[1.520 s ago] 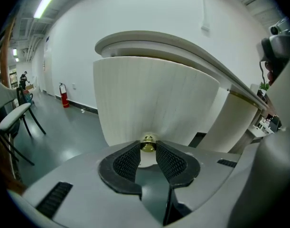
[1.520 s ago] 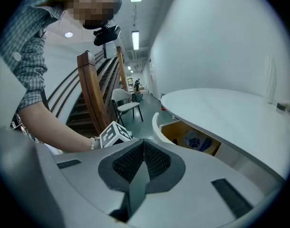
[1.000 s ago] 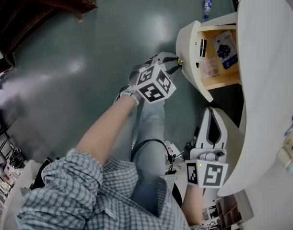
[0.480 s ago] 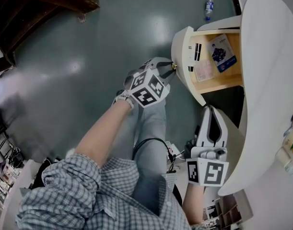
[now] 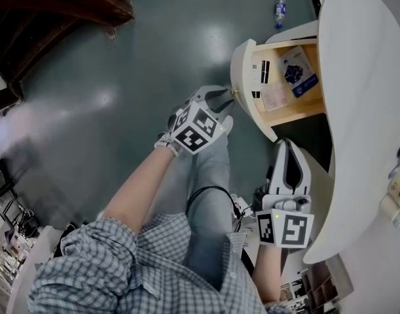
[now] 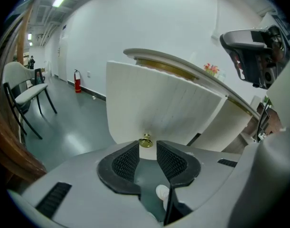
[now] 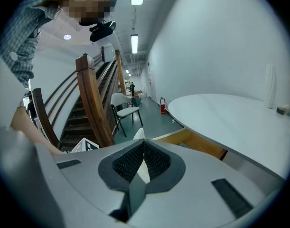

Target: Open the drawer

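**A:** What's changed?

**B:** The drawer (image 5: 242,70) has come further out from under the table's (image 5: 363,110) edge. The left gripper (image 5: 224,97) has just been spreading its jaws. The knob (image 6: 145,141) sits at their tips, and the pads stand clear of it.

**A:** So the pull is over?

**B:** I'd judge so. The drawer is open far enough to show its inside, so the task looks about done. Only backing away is left.

**A:** And the other tool?

**B:** The right gripper (image 7: 144,148) is clenched on nothing, close under the table's near edge.

**A:** Counts?

**B:** One table, one drawer, one knob on its front, two grippers. Three things lie in the drawer:
- a booklet (image 5: 296,70) toward the back
- a card (image 5: 275,97) by the near side
- a black-and-white strip (image 5: 264,70) against the front

One bottle (image 5: 279,10) lies on the floor.
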Demonstrator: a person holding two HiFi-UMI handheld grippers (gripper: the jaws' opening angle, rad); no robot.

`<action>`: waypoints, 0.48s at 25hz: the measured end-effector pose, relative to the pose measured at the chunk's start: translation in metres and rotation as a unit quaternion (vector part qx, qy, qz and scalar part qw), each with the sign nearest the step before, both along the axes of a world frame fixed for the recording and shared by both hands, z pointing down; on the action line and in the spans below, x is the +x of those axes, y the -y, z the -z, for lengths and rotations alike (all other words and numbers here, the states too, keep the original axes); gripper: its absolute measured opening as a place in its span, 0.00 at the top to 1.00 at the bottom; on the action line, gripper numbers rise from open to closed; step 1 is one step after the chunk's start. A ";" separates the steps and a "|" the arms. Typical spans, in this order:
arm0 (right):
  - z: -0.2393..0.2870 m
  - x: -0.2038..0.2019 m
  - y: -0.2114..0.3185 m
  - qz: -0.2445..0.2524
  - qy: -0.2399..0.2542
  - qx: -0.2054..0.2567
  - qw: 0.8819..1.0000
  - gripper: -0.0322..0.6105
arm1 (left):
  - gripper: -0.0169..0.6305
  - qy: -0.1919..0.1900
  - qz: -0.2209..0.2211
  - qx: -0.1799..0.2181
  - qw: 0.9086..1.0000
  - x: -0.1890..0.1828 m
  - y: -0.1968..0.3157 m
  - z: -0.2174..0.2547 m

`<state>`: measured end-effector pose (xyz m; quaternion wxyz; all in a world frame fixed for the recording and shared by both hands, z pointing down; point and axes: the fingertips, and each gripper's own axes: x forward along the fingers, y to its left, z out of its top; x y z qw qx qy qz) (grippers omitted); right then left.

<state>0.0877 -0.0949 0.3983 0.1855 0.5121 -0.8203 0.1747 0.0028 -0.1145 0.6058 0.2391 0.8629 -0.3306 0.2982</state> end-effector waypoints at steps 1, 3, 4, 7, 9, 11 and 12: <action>0.003 0.001 0.001 -0.003 0.002 0.002 1.000 0.94 | 0.80 0.002 0.003 0.003 1.000 -0.003 -0.002 0.004; 0.009 0.003 0.003 -0.010 0.006 0.005 1.000 0.94 | 0.82 0.005 0.006 0.009 1.000 -0.008 -0.006 0.013; 0.013 0.004 0.003 -0.015 0.009 0.006 1.000 0.94 | 0.83 0.008 0.006 0.011 1.000 -0.011 -0.008 0.018; 0.027 0.008 0.004 -0.028 0.015 0.014 0.999 0.94 | 0.91 0.013 0.007 0.012 1.000 -0.022 -0.014 0.037; 0.039 0.011 0.004 -0.033 0.011 0.021 0.999 0.94 | 0.94 0.005 0.011 0.008 1.000 -0.029 -0.016 0.053; 0.050 0.017 0.000 -0.038 0.004 0.026 0.999 0.94 | 0.96 0.001 0.004 0.005 1.000 -0.034 -0.019 0.070; 0.054 0.020 -0.003 -0.040 0.001 0.027 0.999 0.94 | 0.96 0.004 -0.003 0.006 1.000 -0.037 -0.020 0.079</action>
